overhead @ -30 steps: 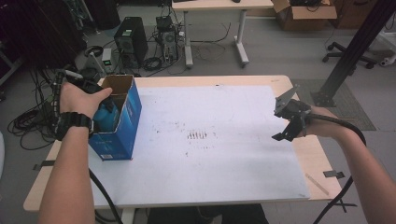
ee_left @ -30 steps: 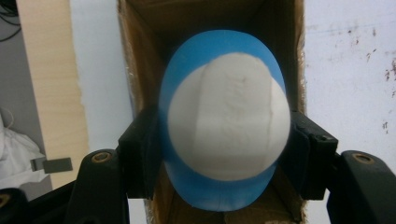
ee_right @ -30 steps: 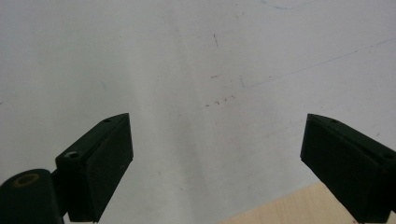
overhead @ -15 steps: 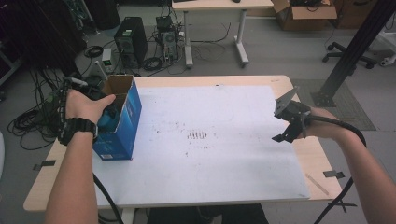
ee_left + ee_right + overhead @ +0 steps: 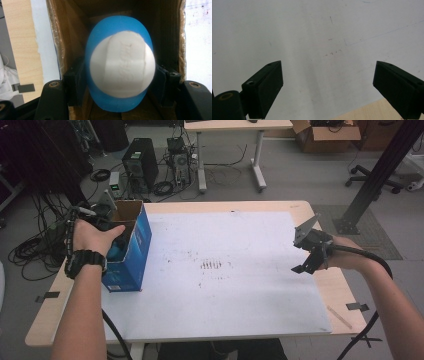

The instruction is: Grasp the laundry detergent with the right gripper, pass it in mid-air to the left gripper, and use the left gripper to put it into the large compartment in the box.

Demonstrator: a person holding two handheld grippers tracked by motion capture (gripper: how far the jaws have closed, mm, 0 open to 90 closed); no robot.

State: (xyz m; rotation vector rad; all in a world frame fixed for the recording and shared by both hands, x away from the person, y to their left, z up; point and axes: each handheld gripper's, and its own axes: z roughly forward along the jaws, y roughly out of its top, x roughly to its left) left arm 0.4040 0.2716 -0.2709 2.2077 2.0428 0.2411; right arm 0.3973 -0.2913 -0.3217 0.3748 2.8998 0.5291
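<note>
**Blue-and-white ball: gripped inside the box, lift not done yet**

Blue-and-white ball (image 5: 121,66) sits inside the open blue cardboard box (image 5: 131,251) at the left edge of the tabletop (image 5: 235,205). Left hand-held gripper (image 5: 121,82) reaches down into the box mouth; its jaws are clamped on the ball's two sides, pads pressing the blue shell. Ball looks rounded and smooth, white cap facing the camera, blue rim behind it.

My read on the step: pulling the ball out of the box. To do it well:
- Lift straight up along the box axis. Walls are close on both sides of the jaws, so any tilt will likely snag a flap or drag the box along.
- Keep the squeeze steady. A round smooth surface can squirt out if the grip sits off the widest line; the pads look near the middle, which is good.
- Box is light and unheld, so go slowly until the ball clears the rim.

Right hand-held gripper (image 5: 311,254) hovers over the right side of the white sheet (image 5: 235,270), well apart from the box. Jaws stand wide, nothing between them, touching nothing. It could steady the box if it starts to rise.
</note>
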